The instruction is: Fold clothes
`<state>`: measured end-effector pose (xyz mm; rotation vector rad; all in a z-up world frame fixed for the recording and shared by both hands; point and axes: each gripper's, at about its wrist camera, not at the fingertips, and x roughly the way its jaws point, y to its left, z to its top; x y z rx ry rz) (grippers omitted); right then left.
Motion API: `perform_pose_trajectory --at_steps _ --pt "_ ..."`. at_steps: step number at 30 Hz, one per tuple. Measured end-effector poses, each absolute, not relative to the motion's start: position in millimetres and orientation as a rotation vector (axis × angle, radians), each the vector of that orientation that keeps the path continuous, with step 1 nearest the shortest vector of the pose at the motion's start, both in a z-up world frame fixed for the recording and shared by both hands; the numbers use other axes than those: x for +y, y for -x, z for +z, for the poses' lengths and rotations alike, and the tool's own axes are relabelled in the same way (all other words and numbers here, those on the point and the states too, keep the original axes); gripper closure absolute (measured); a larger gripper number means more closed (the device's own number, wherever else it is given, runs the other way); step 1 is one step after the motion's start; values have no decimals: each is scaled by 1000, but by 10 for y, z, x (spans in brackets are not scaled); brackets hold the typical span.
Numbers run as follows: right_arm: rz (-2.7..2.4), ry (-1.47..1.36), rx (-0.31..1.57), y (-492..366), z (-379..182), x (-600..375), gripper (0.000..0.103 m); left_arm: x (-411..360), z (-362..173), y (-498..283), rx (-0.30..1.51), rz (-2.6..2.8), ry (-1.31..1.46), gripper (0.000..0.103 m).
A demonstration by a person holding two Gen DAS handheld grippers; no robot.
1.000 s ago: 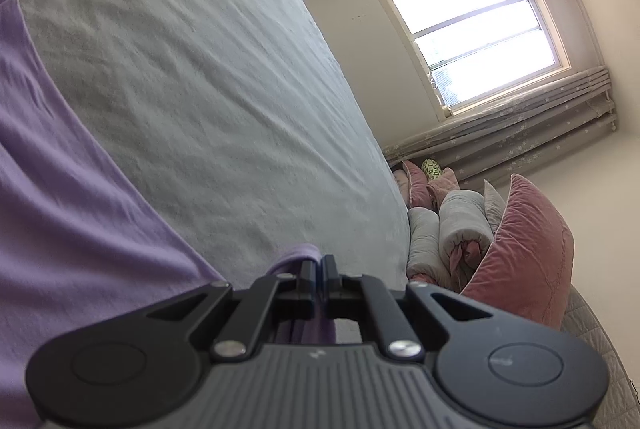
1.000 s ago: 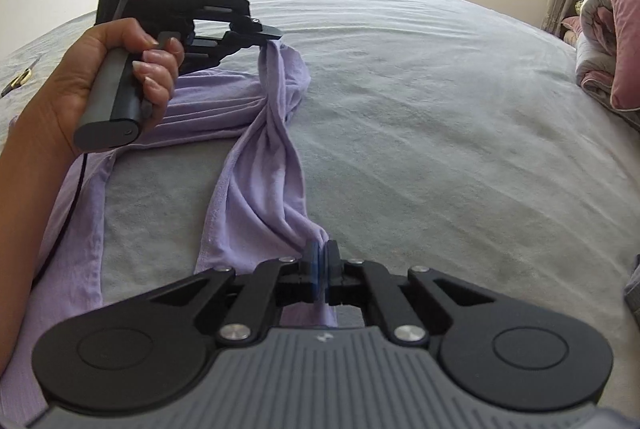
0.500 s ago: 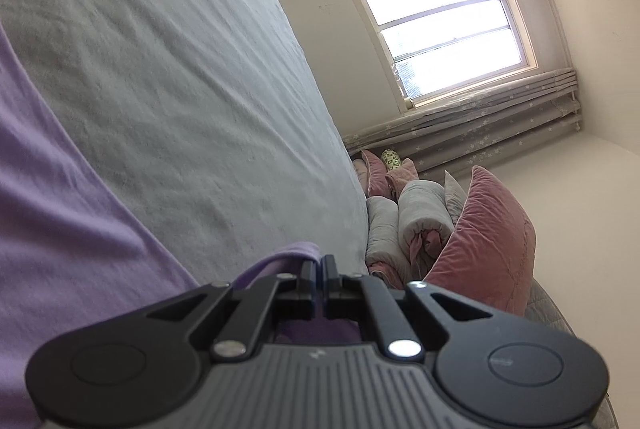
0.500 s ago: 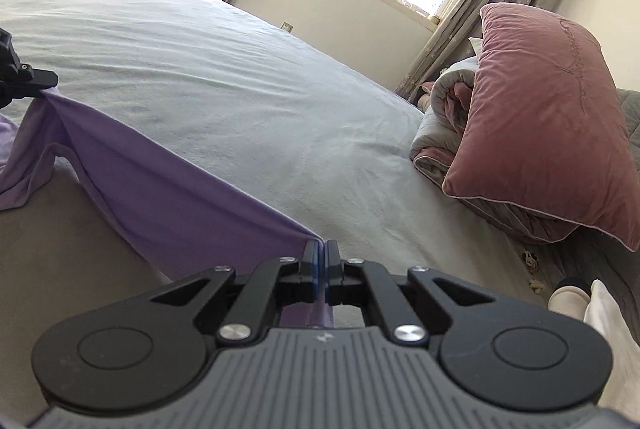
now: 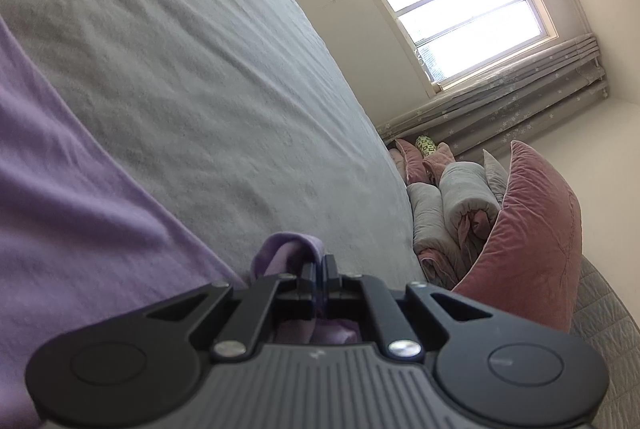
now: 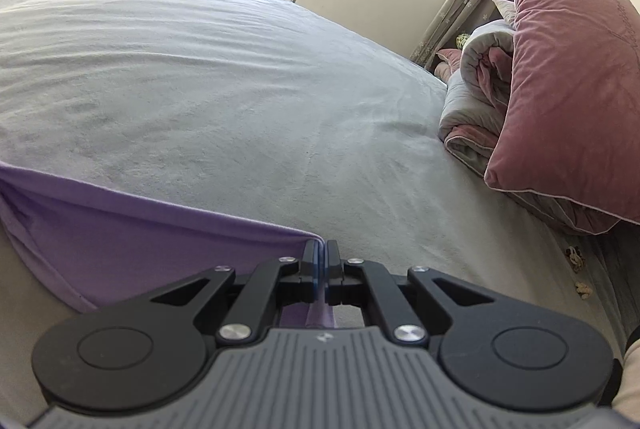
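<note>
Both grippers are clamped on the same purple shirt (image 6: 152, 237). Right gripper (image 6: 320, 261) pinches a corner at bottom centre of its frame, with the cloth stretched in a taut band off to the lower left over the bed (image 6: 240, 89). Left gripper (image 5: 320, 275) has a bunched bit nipped, the rest lying flat along the left side of its view. Looks like thin, floppy jersey: light, no stiffness, will sag and wrinkle. I'd hold it by corners or hems and keep some tension.
</note>
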<state>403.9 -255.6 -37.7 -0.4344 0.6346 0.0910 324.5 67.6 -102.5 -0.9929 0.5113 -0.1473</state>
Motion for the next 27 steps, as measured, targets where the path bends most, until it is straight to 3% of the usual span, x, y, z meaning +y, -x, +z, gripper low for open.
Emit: perform_pose_trajectory --at_steps 2,5,7,9,16,27 --pt "91 353 663 -4162 -479 -2585 100 667 -1015 -3245 517 -143 980 100" --pt "71 209 679 -4213 -524 -2689 88 664 -985 -3237 512 -152 974 86" --pt "57 98 659 -4086 -462 -2811 63 657 -955 -3220 508 -165 965 74" --pt "43 -26 633 -3892 -383 -2962 55 616 -905 -3206 507 -170 931 69" --pt "47 -392 601 -3329 -556 -3283 54 401 -753 -3213 552 -182 775 52" --pt "74 -640 459 -3253 -729 -3466 59 -642 -312 -3620 696 -222 151 45"
